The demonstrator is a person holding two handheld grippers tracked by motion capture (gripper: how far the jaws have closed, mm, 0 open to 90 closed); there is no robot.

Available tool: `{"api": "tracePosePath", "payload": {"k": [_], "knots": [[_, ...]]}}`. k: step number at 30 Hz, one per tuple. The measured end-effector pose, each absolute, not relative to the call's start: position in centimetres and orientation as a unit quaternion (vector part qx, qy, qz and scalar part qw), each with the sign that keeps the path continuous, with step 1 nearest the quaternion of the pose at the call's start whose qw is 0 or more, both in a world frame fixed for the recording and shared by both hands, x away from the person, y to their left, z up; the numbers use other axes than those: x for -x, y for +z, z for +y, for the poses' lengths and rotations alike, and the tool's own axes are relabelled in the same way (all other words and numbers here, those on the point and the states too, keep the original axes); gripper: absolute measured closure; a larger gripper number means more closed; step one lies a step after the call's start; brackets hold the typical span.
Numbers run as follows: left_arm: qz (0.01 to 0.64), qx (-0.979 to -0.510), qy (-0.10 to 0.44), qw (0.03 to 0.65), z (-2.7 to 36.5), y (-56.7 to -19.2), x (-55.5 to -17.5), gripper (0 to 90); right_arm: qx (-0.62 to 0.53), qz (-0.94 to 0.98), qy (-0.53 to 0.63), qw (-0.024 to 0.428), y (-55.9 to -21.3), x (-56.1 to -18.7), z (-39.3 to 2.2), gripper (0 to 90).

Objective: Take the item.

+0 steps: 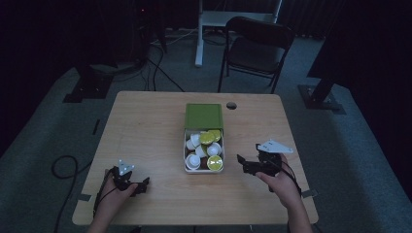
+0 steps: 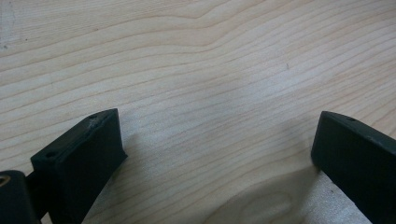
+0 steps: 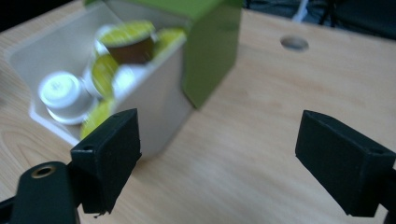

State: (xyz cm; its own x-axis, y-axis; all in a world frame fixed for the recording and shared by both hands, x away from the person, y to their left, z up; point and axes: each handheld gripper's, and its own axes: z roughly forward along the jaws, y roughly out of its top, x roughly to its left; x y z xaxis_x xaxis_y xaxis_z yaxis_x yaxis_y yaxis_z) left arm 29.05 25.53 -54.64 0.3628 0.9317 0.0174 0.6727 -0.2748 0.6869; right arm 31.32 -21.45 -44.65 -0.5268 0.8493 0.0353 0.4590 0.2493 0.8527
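Right gripper (image 3: 219, 158) is hanging released and empty just right of the capsule box (image 3: 161, 100), jaws wide. Coffee capsules (image 1: 204, 148) are sitting piled to the rim; a sideways approach is risking nudging the box or spilling one. Left gripper (image 2: 217, 149) is resting released on the table (image 2: 196, 56).

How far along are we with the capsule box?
Done: the box sits open, its green lid pushed back, capsules inside. In hand: nothing; the right gripper is open beside the box, the left gripper open over bare table. Left: handling the capsules.
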Motion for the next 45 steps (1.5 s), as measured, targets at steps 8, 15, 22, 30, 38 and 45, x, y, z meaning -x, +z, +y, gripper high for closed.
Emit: {"api": "tracePosePath", "payload": {"k": [8, 15, 22, 30, 38, 45], "knots": [[0.522, -0.768, 0.216, 0.301, 25.5, -54.6, -29.1, 2.4, -0.38, 0.767, 0.462, 0.23, -42.5, -32.3, -18.2, 17.4], [0.522, -0.768, 0.216, 0.302, 25.5, -54.7, -29.1, 2.4, -0.36, 0.772, 0.47, 0.232, -42.2, -33.2, -16.1, 22.1], [0.522, -0.768, 0.217, 0.302, 25.5, -54.7, -29.1, 2.4, -0.364, 0.776, 0.47, 0.211, -42.5, -33.9, -13.9, 20.1], [0.521, -0.768, 0.217, 0.302, 25.5, -54.7, -29.1, 2.4, -0.375, 0.78, 0.452, 0.215, -42.9, -34.8, -10.9, 18.7], [0.521, -0.768, 0.217, 0.302, 25.5, -54.7, -29.1, 2.4, -0.392, 0.777, 0.44, 0.223, -43.7, -35.9, -9.1, 18.9], [0.521, -0.769, 0.216, 0.301, 25.5, -54.7, -29.1, 2.4, -0.407, 0.776, 0.426, 0.226, -44.2, -36.4, -8.0, 19.2]]}}
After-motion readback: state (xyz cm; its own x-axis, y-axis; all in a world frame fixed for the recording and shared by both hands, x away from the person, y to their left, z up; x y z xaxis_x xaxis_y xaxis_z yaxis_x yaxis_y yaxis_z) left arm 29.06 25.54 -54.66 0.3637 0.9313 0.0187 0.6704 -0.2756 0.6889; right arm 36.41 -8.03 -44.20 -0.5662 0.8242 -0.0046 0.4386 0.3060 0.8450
